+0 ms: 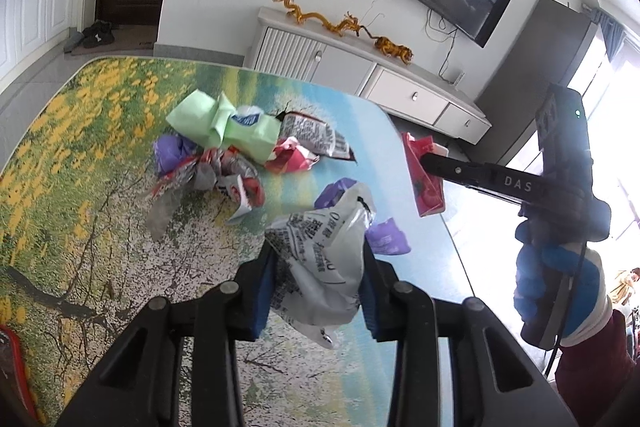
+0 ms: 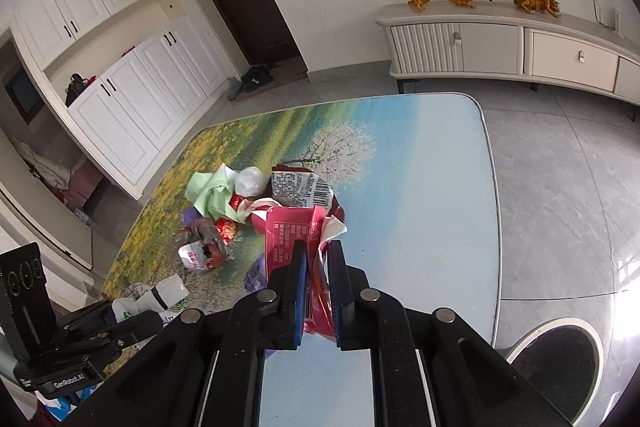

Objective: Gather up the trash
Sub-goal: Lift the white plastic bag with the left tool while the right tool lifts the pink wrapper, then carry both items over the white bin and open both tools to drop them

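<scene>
Both tools angle downward: left tool [image 1: 316,259] grips a silver wrapper [image 1: 320,259], right tool [image 2: 318,279] clamps a red wrapper [image 2: 296,227]

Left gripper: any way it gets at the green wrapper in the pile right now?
Probably not yet. The left gripper is shut on a white printed bag, so its jaws are full. The green wrapper lies uncovered on top of the pile, so once the bag is dropped the way looks free.

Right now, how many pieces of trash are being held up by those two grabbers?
2. The left gripper is shut on a white printed wrapper; the right gripper is shut on a red wrapper. More litter lies piled on the table, some perhaps hidden.
</scene>
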Demonstrator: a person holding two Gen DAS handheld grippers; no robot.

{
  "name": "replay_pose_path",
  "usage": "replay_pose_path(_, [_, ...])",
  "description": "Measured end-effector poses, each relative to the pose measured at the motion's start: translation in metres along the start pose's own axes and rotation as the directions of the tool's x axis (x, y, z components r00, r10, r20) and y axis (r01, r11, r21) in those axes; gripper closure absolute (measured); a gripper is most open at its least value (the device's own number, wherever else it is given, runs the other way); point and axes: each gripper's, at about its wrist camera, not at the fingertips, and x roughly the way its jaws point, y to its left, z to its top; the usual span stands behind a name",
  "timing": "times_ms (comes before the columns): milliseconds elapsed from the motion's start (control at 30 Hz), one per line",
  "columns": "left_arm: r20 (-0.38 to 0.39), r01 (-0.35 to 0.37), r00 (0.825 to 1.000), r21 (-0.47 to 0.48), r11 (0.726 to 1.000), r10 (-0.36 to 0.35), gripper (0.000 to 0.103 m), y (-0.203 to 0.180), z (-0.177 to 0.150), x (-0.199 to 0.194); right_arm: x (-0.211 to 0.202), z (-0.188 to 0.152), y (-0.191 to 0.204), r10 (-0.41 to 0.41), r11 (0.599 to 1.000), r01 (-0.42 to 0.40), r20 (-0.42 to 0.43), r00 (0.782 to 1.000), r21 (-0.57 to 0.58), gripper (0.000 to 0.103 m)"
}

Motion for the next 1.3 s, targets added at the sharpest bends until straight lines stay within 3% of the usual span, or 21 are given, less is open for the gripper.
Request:
replay_pose_path(300, [0.028,0.006,1.0,0.061,0.998,-0.007,0.069,-0.032,0.005,-0.011,-0.031,-0.005,0.002,0.036,0.999,-0.036,0.052,0.998,0.003,0.093])
replay_pose_path(533, [0.025,0.04,0.999,0.137,0.99,-0.044,0.069,-0.072,0.014,-0.008,-0.064,-0.014,-0.018,0.035,0.997,-0.043,0.116,0.993,0.068,0.093])
replay_pose_path(833, [-0.044,0.121,0.993,0.275,0.954,-0.113,0.069,-0.152,0.024,0.024,-0.125,-0.042,-0.076,-0.113,0.973,0.067,0.204,0.972,0.219,0.093])
replay_pose_path(1067, [-0.15,0.205,0.976,0.371,0.906,-0.159,0.069,-0.225,0.024,0.073,-0.172,-0.077,-0.142,-0.303,0.899,0.202,0.22,0.927,0.388,0.093])
replay_pose_path(1300, [-0.289,0.276,0.944,0.416,0.867,-0.161,0.068,-0.288,0.003,0.143,-0.179,-0.117,-0.208,-0.413,0.788,0.288,0.12,0.903,0.545,0.093])
